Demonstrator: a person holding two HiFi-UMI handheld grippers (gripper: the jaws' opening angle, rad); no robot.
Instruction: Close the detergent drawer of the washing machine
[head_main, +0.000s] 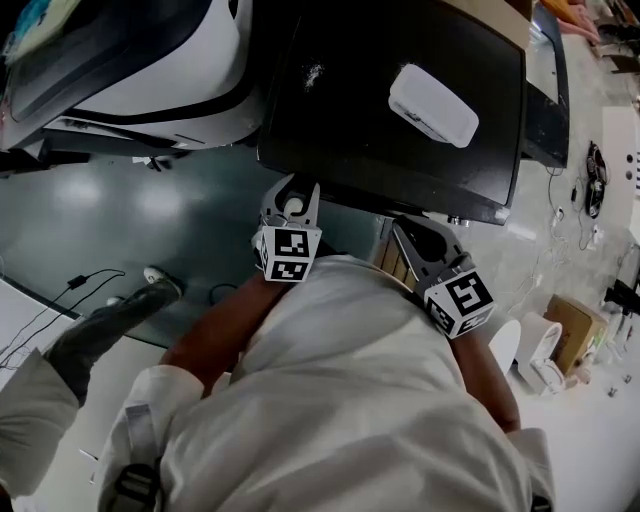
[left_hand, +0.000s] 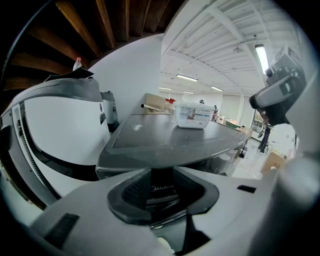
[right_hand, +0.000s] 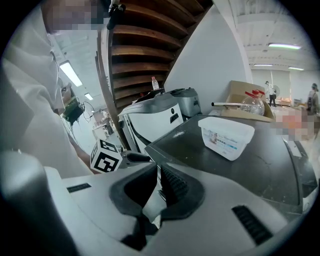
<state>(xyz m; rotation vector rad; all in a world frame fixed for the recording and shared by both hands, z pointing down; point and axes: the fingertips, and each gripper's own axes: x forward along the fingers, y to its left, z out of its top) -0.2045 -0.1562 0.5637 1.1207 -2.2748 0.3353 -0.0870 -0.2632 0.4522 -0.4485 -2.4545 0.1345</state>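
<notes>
The washing machine (head_main: 340, 130) has a dark flat top (left_hand: 165, 140) with a white plastic box (head_main: 433, 104) (left_hand: 192, 115) (right_hand: 226, 137) standing on it. My left gripper (head_main: 293, 198) (left_hand: 162, 186) points at the machine's front just under the top's near edge. Its jaws stand apart, and a dark front piece with the Midea name (left_hand: 162, 196) shows in the gap; whether the pads touch it I cannot tell. In the head view the drawer is hidden. My right gripper (head_main: 416, 233) (right_hand: 155, 179) hangs beside the machine's near right corner, with a narrow slit between its jaws and nothing in it.
A big white machine (head_main: 150, 70) (left_hand: 60, 130) stands close on the left. Cables lie on the grey floor (head_main: 120, 220). A dark boot (head_main: 110, 325) is at lower left. A cardboard box (head_main: 570, 325) and a white appliance (head_main: 540, 352) are at the right.
</notes>
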